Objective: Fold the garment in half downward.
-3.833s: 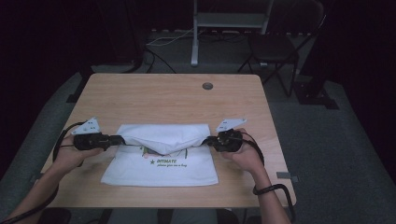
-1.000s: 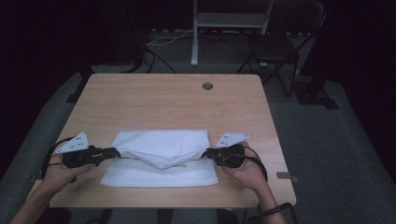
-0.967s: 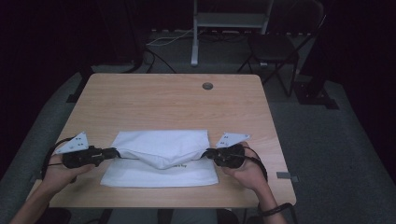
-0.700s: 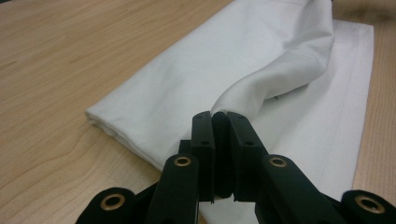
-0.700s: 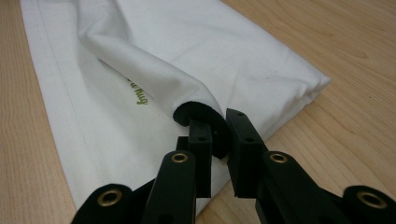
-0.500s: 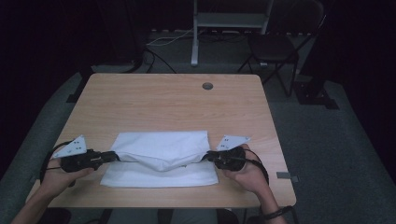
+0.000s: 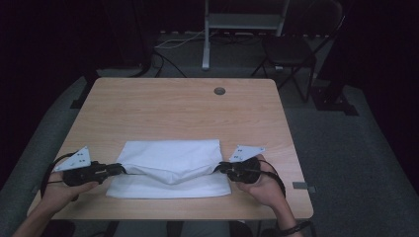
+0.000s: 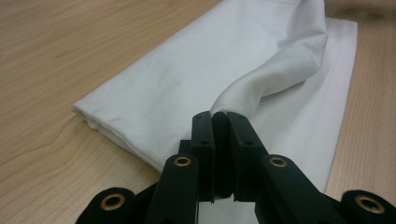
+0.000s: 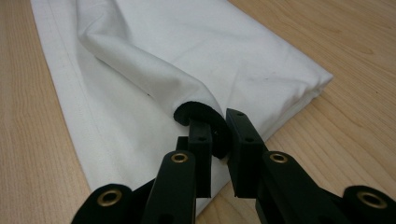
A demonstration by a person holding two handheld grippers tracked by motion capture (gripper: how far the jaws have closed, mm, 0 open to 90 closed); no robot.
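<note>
Left tongs (image 7: 120, 169) and right tongs (image 7: 221, 168) each clamp one end of a white cloth's (image 7: 170, 159) folded-over upper layer.
The cloth lies near the wooden worktop's (image 7: 173, 111) front edge.

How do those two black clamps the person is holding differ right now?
The left gripper pinches the white cloth at its left side; the right gripper pinches its right side. In the gripper views, the left's jaws sit parallel, while the right's look slightly splayed. Both are shut on the cloth's top layer.
</note>
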